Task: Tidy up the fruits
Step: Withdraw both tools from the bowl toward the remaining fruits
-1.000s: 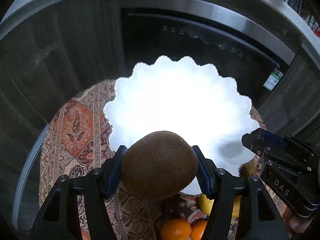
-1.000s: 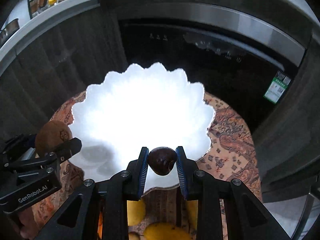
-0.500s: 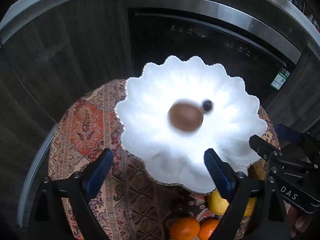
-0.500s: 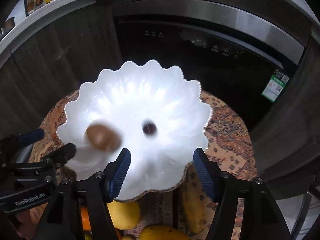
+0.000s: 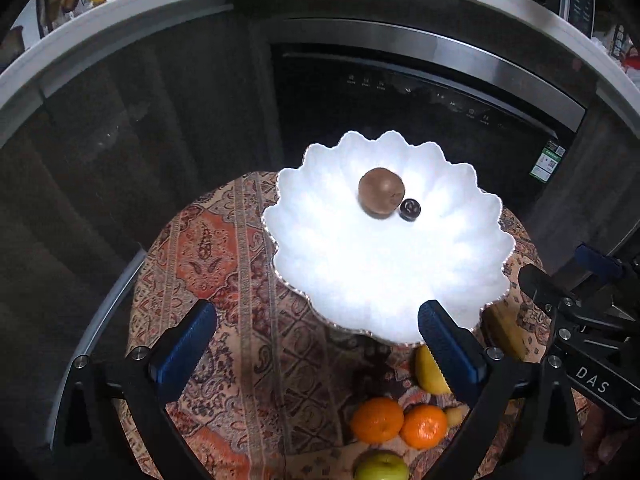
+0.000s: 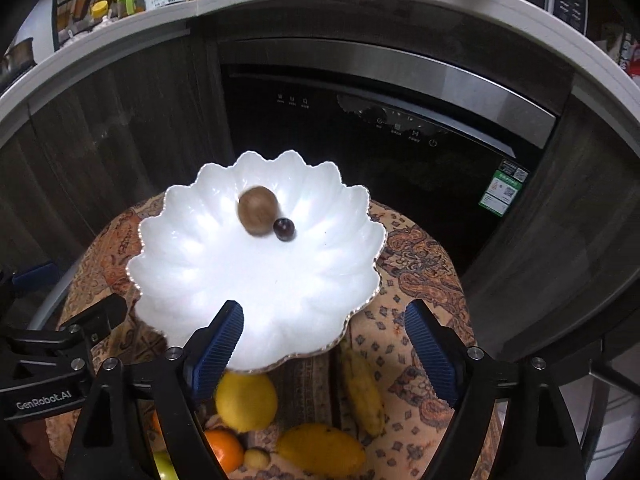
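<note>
A white scalloped bowl (image 5: 340,264) (image 6: 192,264) stands on a patterned cloth. A brown kiwi (image 5: 380,195) (image 6: 258,210) and a small dark grape (image 5: 411,209) (image 6: 284,229) lie side by side in its far part. My left gripper (image 5: 316,346) is open and empty, held back above the bowl's near left rim. My right gripper (image 6: 328,346) is open and empty above the near rim. Each gripper shows at the edge of the other's view.
Loose fruit lies on the cloth (image 5: 208,248) in front of the bowl: two oranges (image 5: 378,420), a lemon (image 6: 246,400), a green apple (image 5: 382,466), a mango (image 6: 322,448) and a banana (image 6: 366,396). A dark oven front (image 6: 384,120) and cabinets stand behind.
Both grippers opened and dropped the kiwi and the grape into the bowl, then drew back and up. The two fruits rolled to the bowl's far part.
</note>
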{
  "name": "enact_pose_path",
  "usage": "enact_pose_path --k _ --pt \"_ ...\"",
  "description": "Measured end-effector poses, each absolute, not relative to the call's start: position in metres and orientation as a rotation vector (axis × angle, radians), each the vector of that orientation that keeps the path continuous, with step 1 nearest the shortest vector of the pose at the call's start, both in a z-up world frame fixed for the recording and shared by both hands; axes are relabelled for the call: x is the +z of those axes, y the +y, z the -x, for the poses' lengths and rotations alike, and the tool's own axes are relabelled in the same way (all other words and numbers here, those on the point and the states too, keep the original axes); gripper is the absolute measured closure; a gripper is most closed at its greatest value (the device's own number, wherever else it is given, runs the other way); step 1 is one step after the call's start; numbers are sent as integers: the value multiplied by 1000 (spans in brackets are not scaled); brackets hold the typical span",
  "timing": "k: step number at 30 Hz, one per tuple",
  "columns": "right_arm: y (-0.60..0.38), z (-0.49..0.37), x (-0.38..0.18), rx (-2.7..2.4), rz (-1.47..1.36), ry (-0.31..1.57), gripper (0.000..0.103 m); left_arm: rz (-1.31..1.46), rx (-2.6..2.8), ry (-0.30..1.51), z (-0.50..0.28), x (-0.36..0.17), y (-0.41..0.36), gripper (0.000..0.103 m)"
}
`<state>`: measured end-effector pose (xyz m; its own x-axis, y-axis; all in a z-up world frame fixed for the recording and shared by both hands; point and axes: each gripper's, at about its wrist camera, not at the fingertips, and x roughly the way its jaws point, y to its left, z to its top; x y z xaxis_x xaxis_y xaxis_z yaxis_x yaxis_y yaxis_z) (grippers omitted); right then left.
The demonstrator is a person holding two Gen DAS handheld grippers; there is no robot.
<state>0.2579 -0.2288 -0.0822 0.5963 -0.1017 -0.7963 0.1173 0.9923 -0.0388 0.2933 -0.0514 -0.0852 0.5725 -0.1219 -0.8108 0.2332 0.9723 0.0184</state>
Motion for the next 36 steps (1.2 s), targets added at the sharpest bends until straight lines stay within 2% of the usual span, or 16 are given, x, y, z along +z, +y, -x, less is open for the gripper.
enact_pose_path --k 16,36 --pt "-230 -205 -72 -136 -52 920 20 -141 -218 889 -237 -73 -48 1" --pt "-241 -149 -113 -177 -85 972 20 -151 -251 933 -189 -122 -57 1"
